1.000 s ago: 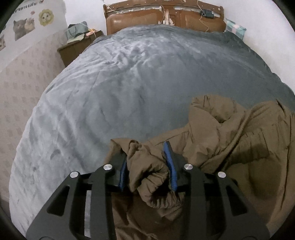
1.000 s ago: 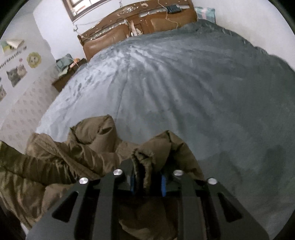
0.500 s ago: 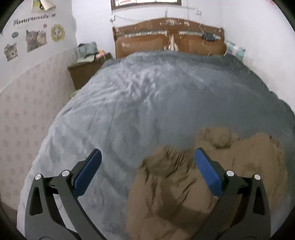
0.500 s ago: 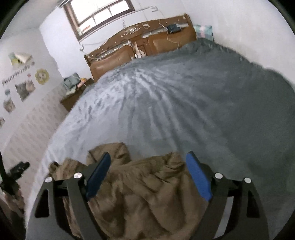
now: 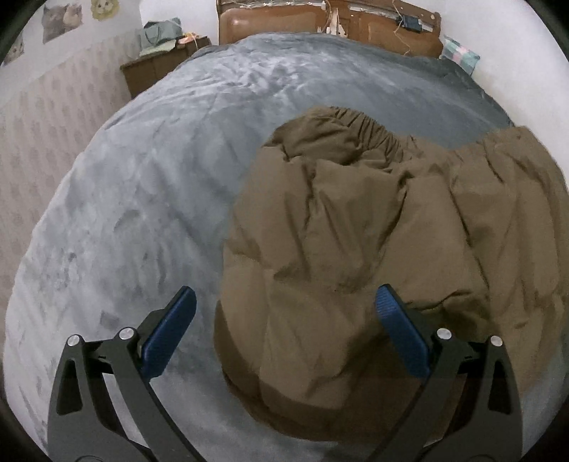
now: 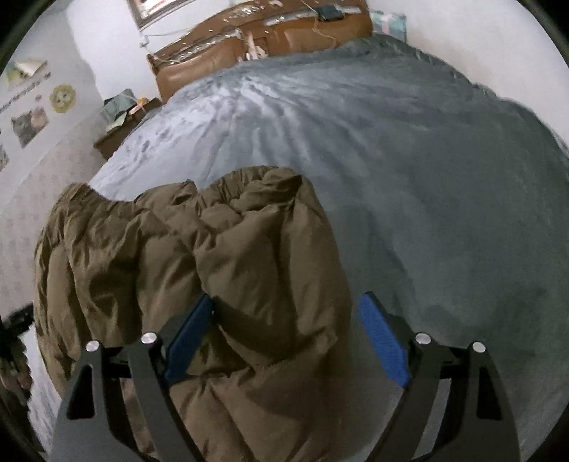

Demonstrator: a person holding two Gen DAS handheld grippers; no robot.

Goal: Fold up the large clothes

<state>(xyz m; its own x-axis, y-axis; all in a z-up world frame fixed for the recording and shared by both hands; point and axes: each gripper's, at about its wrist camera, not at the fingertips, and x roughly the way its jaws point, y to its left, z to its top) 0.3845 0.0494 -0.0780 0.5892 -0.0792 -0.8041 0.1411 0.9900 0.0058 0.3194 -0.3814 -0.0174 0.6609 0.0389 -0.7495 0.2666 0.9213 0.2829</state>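
Note:
A puffy brown jacket [image 5: 355, 220] lies bunched on the grey bedspread [image 5: 149, 199], its gathered elastic hem at the far side. My left gripper [image 5: 286, 295] hovers over the jacket's near left edge, wide open, with neither blue pad pressing on fabric. In the right wrist view the same jacket [image 6: 213, 256] fills the lower left. Open as well, my right gripper [image 6: 287, 302] straddles the jacket's near right fold. Its left pad [image 6: 188, 337] lies alongside the fabric and its right pad [image 6: 384, 344] stands over bare bedspread.
A brown leather headboard [image 5: 320, 21] closes the far end of the bed. A wooden nightstand [image 5: 156, 67] with clutter stands at the far left, by a wall with cat stickers. A checked pillow [image 5: 458, 57] sits at the far right corner. Grey bedspread [image 6: 426, 177] stretches beyond the jacket.
Both grippers were shut on folds of the jacket a second ago. They have let go and opened wide, and the jacket now lies on the bed, spread farther away from them.

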